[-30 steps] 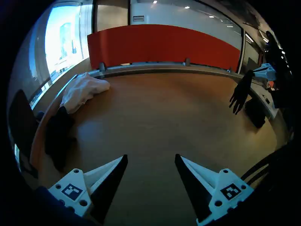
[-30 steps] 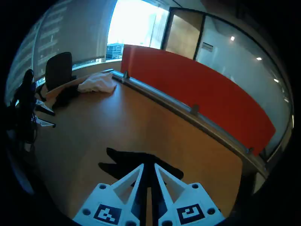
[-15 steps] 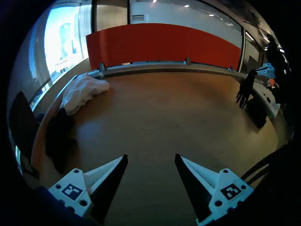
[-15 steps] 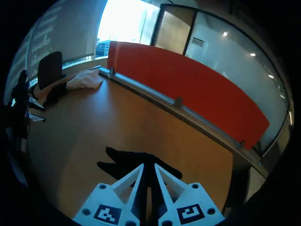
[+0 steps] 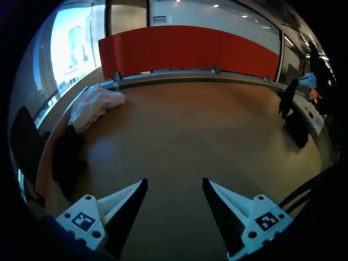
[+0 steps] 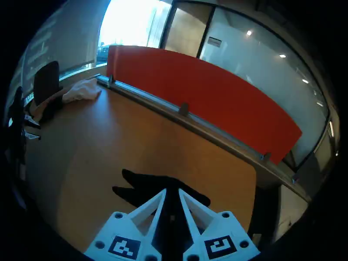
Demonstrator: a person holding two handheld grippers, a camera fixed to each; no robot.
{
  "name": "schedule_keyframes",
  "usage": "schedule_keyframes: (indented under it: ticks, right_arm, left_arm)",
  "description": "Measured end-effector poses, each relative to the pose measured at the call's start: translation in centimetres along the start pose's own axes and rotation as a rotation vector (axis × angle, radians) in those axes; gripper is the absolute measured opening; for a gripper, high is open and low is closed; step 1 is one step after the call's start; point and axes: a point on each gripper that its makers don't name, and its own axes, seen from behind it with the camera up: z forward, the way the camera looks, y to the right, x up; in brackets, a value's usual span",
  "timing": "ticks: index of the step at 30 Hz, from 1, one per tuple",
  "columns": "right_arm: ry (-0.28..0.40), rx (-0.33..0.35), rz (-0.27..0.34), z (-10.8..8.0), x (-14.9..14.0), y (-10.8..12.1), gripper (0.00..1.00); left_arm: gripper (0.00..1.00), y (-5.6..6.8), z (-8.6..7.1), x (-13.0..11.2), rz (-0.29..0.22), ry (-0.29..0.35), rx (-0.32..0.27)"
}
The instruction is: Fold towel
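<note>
White, probably plastic jaws, black-faced, tagged

You're working in an office: a long wooden desk (image 5: 182, 126) backed by a red divider screen (image 5: 187, 50), glass-walled rooms (image 6: 243, 56) with ceiling lights behind it, a dark office chair (image 6: 45, 80) and a big window (image 5: 71, 48).

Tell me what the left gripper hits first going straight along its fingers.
Probably the bare wooden table: the open left gripper points slightly down across it, though depth is unclear. Past that, the red partition. The white towel lies well left of that line.
</note>
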Motion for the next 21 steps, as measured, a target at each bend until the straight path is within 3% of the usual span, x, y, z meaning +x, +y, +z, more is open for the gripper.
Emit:
schedule_keyframes:
  ticks: [15, 21]
  right_arm:
    - [-0.061, -0.062, 0.005, -0.2, -2.4, 5.7, 0.05]
    - [-0.083, -0.069, 0.017, -0.1, -3.6, 6.8, 0.05]
  left_arm:
    - [0.93, 0.2, 0.0, 0.2, 0.009, -0.004, 0.006]
    - [0.93, 0.4, 0.0, 0.2, 0.010, -0.007, 0.007]
